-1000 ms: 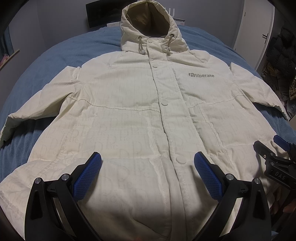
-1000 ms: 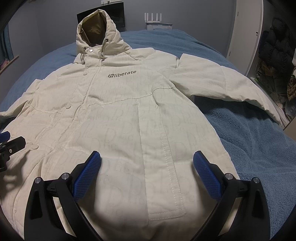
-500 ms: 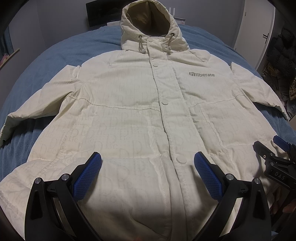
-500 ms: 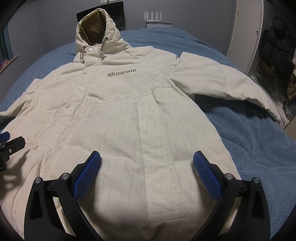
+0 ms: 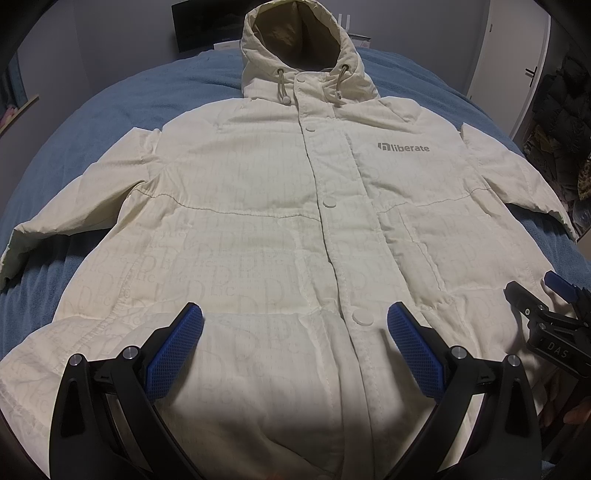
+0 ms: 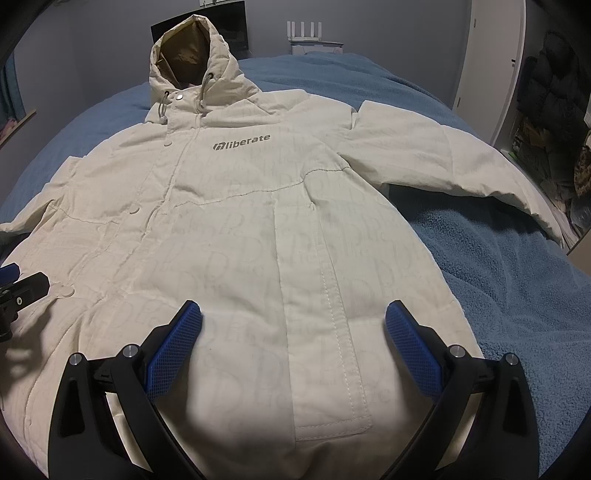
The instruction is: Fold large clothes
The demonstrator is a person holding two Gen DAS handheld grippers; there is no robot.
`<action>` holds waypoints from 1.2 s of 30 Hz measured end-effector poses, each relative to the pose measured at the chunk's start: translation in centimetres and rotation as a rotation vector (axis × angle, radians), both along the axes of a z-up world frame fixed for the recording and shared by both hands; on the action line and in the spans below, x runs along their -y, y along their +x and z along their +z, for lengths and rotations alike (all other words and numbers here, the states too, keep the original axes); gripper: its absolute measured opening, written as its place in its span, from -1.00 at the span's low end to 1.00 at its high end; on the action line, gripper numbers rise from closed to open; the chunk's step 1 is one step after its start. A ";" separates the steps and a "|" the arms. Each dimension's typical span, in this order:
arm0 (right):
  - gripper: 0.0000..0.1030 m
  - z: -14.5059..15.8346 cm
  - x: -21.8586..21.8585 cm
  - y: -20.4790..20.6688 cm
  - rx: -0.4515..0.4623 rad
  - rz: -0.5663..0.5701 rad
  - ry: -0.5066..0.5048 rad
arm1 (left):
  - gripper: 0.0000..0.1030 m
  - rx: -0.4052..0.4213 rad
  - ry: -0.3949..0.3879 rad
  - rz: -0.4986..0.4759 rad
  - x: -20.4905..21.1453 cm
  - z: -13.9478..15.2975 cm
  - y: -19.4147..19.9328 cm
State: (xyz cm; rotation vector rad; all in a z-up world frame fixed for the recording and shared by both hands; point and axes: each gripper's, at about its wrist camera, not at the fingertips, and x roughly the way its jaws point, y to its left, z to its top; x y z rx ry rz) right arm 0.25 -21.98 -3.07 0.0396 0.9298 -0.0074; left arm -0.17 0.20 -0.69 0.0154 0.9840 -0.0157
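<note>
A large cream hooded jacket point(image 5: 280, 229) point(image 6: 258, 236) lies flat and front-up on a blue bed, sleeves spread to both sides and its snap placket fastened. A grey "liberate" logo point(image 5: 403, 147) marks its chest. My left gripper point(image 5: 295, 332) hovers open over the hem near the lowest snap button point(image 5: 362, 317). Over the hem's right side, by the pocket flap point(image 6: 332, 369), my right gripper point(image 6: 293, 328) is open too. Neither holds any cloth. The right gripper point(image 5: 543, 314) also shows at the edge of the left wrist view.
The blue bedspread point(image 6: 498, 295) surrounds the jacket, with bare cover on the right below the sleeve point(image 6: 461, 173). A white door point(image 6: 491, 55) and a heap of dark clothes point(image 6: 554, 92) stand at the right. A dark monitor point(image 6: 236, 33) sits behind the hood.
Both grippers have crept slightly forward and up; the jacket sits a touch lower in each view. Nothing was taken hold of, and the jacket lies as before.
</note>
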 end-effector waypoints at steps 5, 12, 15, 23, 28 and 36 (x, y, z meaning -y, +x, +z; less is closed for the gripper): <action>0.88 0.0 0.0 0.0 -0.002 0.000 0.001 | 0.88 -0.001 -0.001 0.001 0.0 -0.6 -0.1; 0.88 0.0 0.0 0.0 -0.003 0.000 0.001 | 0.88 -0.003 -0.002 0.001 0.0 -0.6 -0.1; 0.88 0.0 0.0 0.0 -0.004 -0.001 0.001 | 0.88 -0.003 -0.002 0.001 0.0 -0.7 -0.1; 0.88 -0.1 0.1 0.0 -0.001 -0.004 0.005 | 0.88 -0.004 -0.003 0.001 0.0 -0.7 -0.1; 0.88 0.3 1.0 -0.1 0.008 -0.037 0.034 | 0.88 0.004 -0.025 0.000 -0.1 -0.8 -0.4; 0.88 3.1 4.6 0.0 0.061 -0.138 0.105 | 0.88 0.008 -0.006 -0.025 0.7 0.4 -0.7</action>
